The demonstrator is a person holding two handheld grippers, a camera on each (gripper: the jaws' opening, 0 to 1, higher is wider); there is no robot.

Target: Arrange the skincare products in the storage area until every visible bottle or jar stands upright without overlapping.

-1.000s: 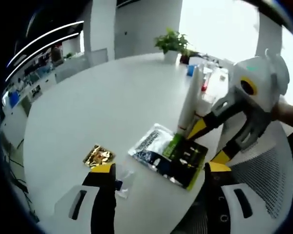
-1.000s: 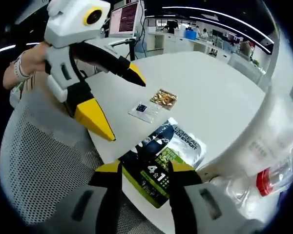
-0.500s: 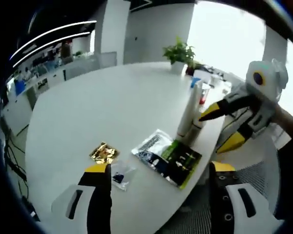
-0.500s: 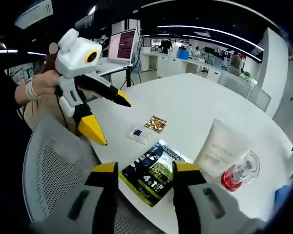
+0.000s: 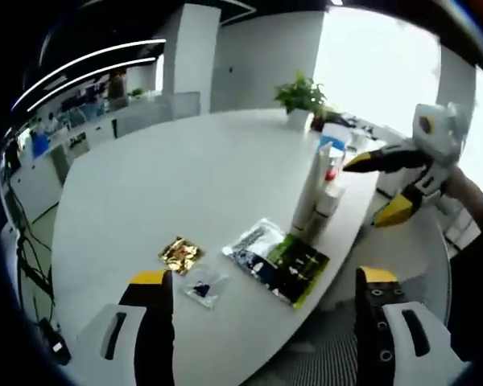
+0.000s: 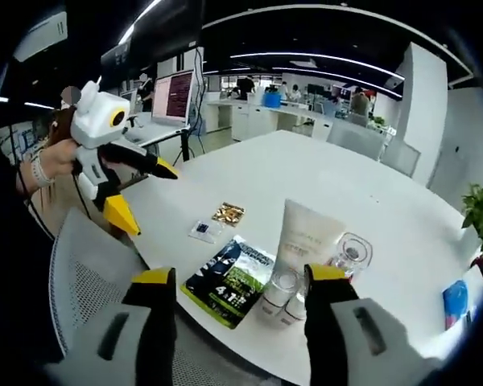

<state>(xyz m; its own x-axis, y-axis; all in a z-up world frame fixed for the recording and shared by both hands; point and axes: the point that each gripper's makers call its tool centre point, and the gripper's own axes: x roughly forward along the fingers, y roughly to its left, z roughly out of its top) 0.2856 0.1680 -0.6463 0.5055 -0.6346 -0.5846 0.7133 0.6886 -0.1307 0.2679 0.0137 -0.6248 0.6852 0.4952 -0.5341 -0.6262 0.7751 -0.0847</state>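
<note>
A white tube [image 5: 312, 186] stands upright near the white table's [image 5: 185, 173] edge, with small white bottles [image 5: 328, 203] and a clear bottle with red inside [image 5: 332, 158] beside it. In the right gripper view the tube [image 6: 306, 240] stands with two small bottles [image 6: 280, 291] in front and a clear glass bottle [image 6: 350, 253] at its right. A black and green sachet [image 5: 282, 259] lies flat nearby. My left gripper [image 5: 263, 276] is open and holds nothing. My right gripper [image 6: 240, 276] is open too, back from the table edge. Each shows in the other's view, right gripper [image 5: 369, 193] and left gripper [image 6: 149, 199].
A gold sachet [image 5: 179, 253] and a small clear sachet [image 5: 203, 287] lie left of the large one. A potted plant [image 5: 302, 95] and a blue item [image 6: 455, 299] sit at the far edge. A mesh chair [image 6: 88, 265] stands by the table. A person's hand holds the left gripper.
Both grippers have drawn back from the table, so the products look smaller. The right gripper has moved away from the tube and the sachet.
</note>
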